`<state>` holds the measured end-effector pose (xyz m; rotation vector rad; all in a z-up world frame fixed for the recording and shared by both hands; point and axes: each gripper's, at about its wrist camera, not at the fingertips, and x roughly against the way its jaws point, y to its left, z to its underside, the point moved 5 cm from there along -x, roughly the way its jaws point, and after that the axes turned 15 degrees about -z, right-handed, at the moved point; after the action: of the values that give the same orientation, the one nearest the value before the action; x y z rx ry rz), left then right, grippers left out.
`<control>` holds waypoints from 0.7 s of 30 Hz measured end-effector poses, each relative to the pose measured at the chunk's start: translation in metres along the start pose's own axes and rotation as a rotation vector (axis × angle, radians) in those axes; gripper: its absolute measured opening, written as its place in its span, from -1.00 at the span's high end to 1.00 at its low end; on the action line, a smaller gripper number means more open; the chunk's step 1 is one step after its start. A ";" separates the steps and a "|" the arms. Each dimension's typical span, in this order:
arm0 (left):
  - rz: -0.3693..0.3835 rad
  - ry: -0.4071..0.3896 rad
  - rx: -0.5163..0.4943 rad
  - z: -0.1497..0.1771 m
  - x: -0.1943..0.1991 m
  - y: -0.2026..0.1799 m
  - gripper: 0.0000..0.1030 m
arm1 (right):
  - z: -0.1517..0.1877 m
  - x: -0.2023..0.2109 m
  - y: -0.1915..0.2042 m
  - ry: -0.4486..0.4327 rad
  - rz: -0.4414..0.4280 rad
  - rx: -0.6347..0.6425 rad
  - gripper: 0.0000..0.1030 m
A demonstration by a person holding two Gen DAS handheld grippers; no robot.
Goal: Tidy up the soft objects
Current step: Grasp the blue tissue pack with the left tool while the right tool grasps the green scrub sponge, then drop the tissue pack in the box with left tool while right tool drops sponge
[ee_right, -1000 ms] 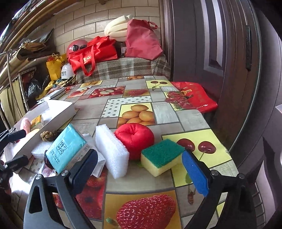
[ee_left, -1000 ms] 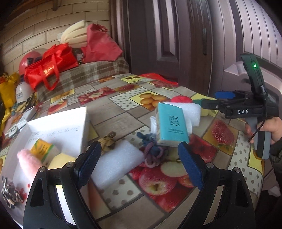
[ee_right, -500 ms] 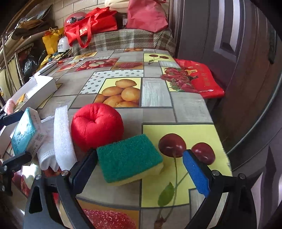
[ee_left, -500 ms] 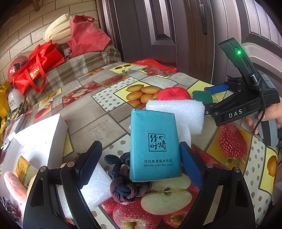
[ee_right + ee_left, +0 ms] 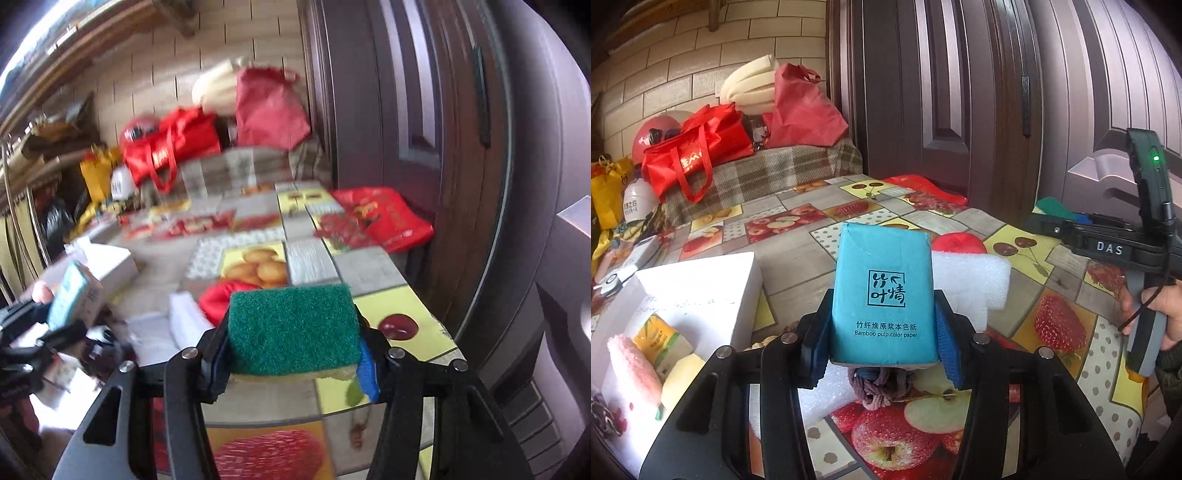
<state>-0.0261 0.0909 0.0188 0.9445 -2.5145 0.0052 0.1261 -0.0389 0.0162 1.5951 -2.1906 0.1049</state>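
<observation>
Clamping a teal tissue pack [image 5: 882, 295], the left gripper [image 5: 882, 354] has just been closing, and in the left wrist view its blue pads press both sides of the pack, which stands upright between them, seemingly lifted above the fruit-print tablecloth [image 5: 798, 269]. Under it lie a knotted purple-blue rope [image 5: 882, 387] and a white foam block [image 5: 967, 284], with a red plush apple [image 5: 956, 242] just behind the foam. To the left, the open white box [image 5: 698, 291] already holds a pink fluffy piece [image 5: 631, 362], a yellow tissue pack [image 5: 659, 338] and a pale yellow item I cannot identify. At the right edge a hand [image 5: 1160, 314] holds the other tool.

From the right wrist view, which is blurred, the right gripper [image 5: 293, 350] has likewise just been closing and now squeezes a green-topped yellow sponge [image 5: 293, 328] between its pads, apparently raised off the table. The plush apple [image 5: 221, 299] and foam [image 5: 188, 317] sit beyond it, the box [image 5: 107, 258] far left.

Judging progress: a few soft things are boxed, two are in hand awaiting the trip to the box, and the foam, apple and rope remain out on the table.
</observation>
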 end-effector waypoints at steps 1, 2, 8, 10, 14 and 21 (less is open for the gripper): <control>-0.011 -0.008 0.001 0.000 0.003 0.003 0.05 | -0.001 0.003 0.008 -0.023 -0.016 -0.002 -0.08; -0.022 -0.015 0.004 0.001 0.006 0.006 0.05 | -0.001 0.004 0.016 -0.037 -0.034 -0.005 -0.08; -0.084 -0.049 0.046 0.007 0.023 0.037 0.05 | -0.003 0.003 0.058 -0.102 -0.089 0.005 -0.08; -0.102 -0.051 0.068 0.010 0.027 0.050 0.05 | -0.003 0.002 0.072 -0.108 -0.088 0.035 -0.08; -0.148 -0.050 0.102 0.017 0.035 0.078 0.05 | -0.002 -0.005 0.094 -0.101 -0.101 0.080 -0.08; -0.256 -0.057 0.139 0.033 0.052 0.133 0.05 | 0.002 -0.014 0.132 -0.102 -0.134 0.121 -0.09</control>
<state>-0.1574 0.1548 0.0305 1.3349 -2.4513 0.0747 0.0069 0.0170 0.0334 1.8473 -2.1818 0.1198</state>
